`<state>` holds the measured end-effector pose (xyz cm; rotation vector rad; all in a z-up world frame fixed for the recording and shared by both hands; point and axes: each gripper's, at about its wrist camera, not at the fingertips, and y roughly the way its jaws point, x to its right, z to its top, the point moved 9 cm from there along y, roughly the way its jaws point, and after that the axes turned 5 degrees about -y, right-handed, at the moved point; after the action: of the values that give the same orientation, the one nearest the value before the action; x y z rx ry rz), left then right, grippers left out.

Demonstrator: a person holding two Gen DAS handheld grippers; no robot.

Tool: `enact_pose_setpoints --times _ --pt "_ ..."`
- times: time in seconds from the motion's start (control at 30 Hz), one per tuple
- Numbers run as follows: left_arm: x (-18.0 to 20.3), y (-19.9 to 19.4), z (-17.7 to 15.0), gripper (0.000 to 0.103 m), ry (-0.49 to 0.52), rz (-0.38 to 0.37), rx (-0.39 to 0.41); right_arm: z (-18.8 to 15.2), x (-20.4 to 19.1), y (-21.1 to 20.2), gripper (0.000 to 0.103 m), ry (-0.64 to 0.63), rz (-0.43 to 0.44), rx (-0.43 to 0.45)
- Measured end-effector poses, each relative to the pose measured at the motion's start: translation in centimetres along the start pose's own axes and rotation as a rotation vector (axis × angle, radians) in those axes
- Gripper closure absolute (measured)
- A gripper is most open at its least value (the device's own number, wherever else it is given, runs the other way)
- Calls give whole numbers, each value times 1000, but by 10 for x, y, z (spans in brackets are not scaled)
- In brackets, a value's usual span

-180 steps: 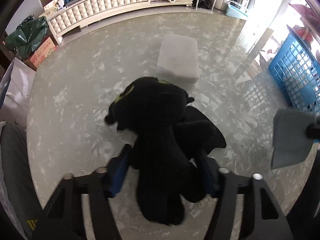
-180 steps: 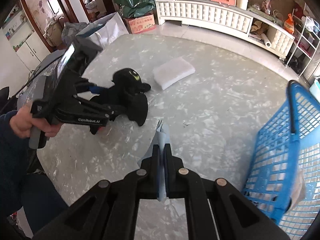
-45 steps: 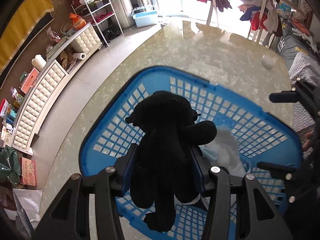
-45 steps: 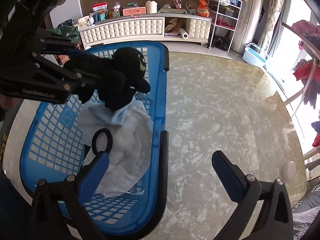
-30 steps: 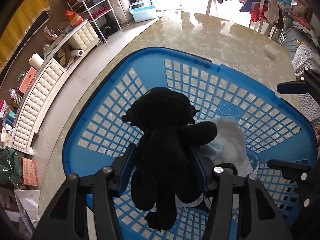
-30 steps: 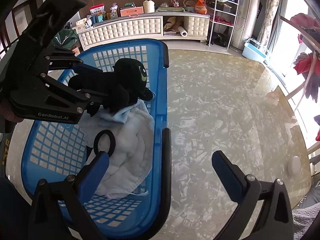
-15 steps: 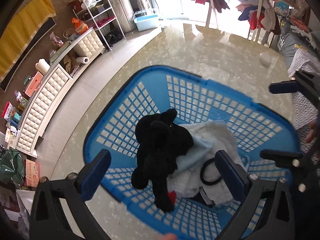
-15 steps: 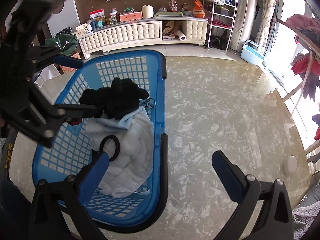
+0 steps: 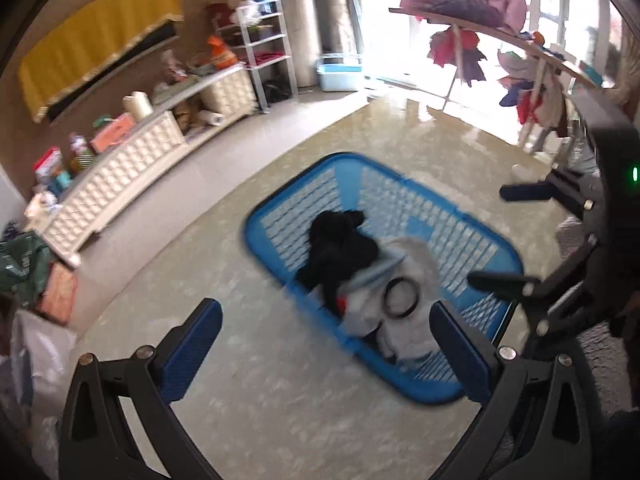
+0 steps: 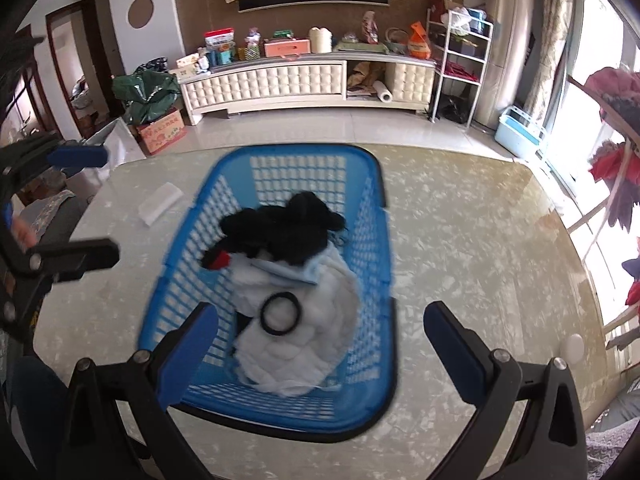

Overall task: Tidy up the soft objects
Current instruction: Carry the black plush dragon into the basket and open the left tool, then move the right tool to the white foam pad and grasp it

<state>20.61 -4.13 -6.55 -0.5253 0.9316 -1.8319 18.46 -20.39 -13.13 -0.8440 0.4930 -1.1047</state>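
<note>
A blue plastic basket (image 10: 384,280) stands on the marble table. In it a black plush toy (image 10: 288,228) lies on a light blue cloth (image 10: 288,270) and a white quilted cloth (image 10: 312,340), which has a black ring (image 10: 280,314) on top. My right gripper (image 10: 320,354) hangs open above the basket's near end, holding nothing. My left gripper (image 9: 326,344) is open wide and empty, well above the basket (image 9: 280,200) and back from the plush toy (image 9: 340,248). Each gripper shows at the edge of the other's view: left gripper (image 10: 78,208), right gripper (image 9: 512,236).
A white foam pad (image 10: 160,202) lies on the table left of the basket. A small white round thing (image 10: 573,346) sits near the table's right edge. A cream cabinet (image 10: 280,80) lines the far wall, and a drying rack with clothes (image 9: 480,40) stands by the window.
My left gripper opened and dropped the black plush toy into the basket, then rose and drew back. My right gripper lifted a little, still open.
</note>
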Motion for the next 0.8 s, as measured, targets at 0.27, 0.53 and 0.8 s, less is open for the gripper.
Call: enact_pose_setpoints --times 0.27,0.53,0.8 --pt "-65 -43 -51 0 -138 148 17 36 -65 1 0 -71 54 25" --pt "-159 -68 -117 0 -343 312 52 68 -151 37 0 -173 123 0" --pt "-242 -66 -176 0 -523 452 55 85 -213 93 0 -171 188 -82"
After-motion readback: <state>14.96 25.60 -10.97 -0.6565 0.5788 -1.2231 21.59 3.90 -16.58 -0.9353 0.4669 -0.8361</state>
